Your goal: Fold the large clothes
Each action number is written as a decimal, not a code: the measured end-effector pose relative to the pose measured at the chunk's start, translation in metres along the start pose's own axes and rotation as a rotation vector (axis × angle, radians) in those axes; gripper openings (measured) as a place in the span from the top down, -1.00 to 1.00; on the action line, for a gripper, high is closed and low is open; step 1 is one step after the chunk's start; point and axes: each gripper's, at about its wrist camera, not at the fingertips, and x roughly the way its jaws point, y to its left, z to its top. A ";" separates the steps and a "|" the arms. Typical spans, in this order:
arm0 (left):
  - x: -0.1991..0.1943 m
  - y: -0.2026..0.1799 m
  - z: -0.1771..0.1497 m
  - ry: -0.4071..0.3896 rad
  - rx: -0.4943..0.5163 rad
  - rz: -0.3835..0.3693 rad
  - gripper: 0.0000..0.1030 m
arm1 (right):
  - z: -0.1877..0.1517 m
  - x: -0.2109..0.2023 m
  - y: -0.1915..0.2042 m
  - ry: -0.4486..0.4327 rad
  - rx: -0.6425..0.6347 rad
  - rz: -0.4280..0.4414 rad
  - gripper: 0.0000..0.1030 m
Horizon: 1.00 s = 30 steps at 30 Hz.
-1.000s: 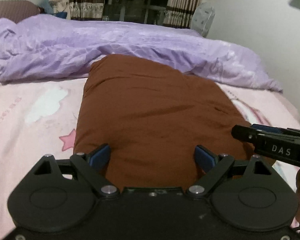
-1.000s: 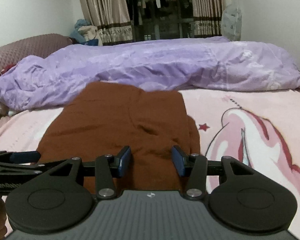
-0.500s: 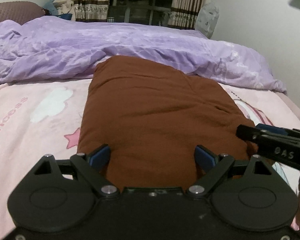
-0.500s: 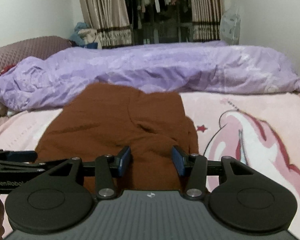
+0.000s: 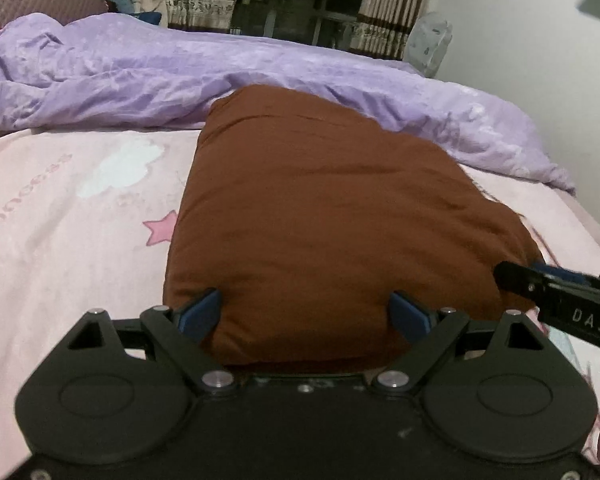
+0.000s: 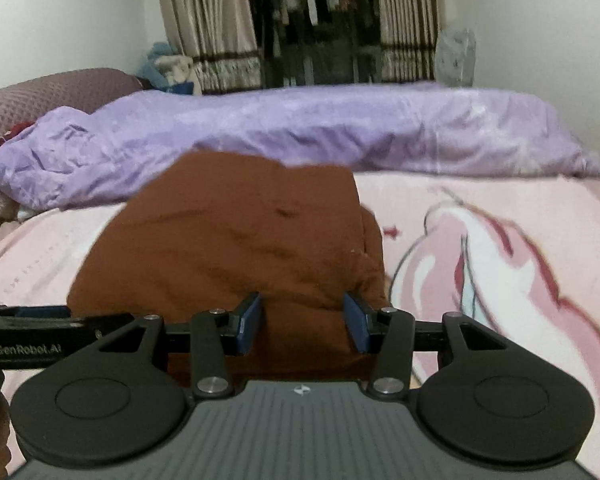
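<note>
The folded brown garment (image 5: pixel 332 220) is lying on the pink bedsheet (image 5: pixel 68 248). The left gripper (image 5: pixel 306 314) and right gripper (image 6: pixel 302 322) are hovering wide open at its near edge, gripping nothing.

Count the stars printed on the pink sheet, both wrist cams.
2. One pink star on the pink sheet, just left of the brown garment. One small red star just right of it. The garment may hide more.

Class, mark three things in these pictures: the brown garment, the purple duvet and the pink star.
brown garment (image 5: pixel 332 220): left wrist view, middle of its top layer.
purple duvet (image 6: pixel 340 128): right wrist view, middle of its bulk.
pink star (image 5: pixel 162 229): left wrist view, star's centre.
</note>
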 end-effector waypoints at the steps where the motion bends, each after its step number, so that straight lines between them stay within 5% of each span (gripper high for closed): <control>1: 0.002 0.001 0.000 -0.001 -0.001 0.000 -0.82 | -0.001 0.004 -0.001 0.010 0.009 0.001 -0.09; 11: -0.006 0.005 0.002 0.005 0.003 0.012 -0.80 | -0.002 0.004 0.001 0.028 0.025 -0.007 -0.09; 21: -0.117 -0.002 -0.023 -0.067 0.026 0.061 -0.83 | -0.011 -0.107 0.009 -0.060 0.043 -0.023 -0.43; 30: -0.169 -0.007 -0.077 0.008 0.031 0.102 -0.83 | -0.054 -0.166 0.017 -0.025 0.036 -0.026 -0.50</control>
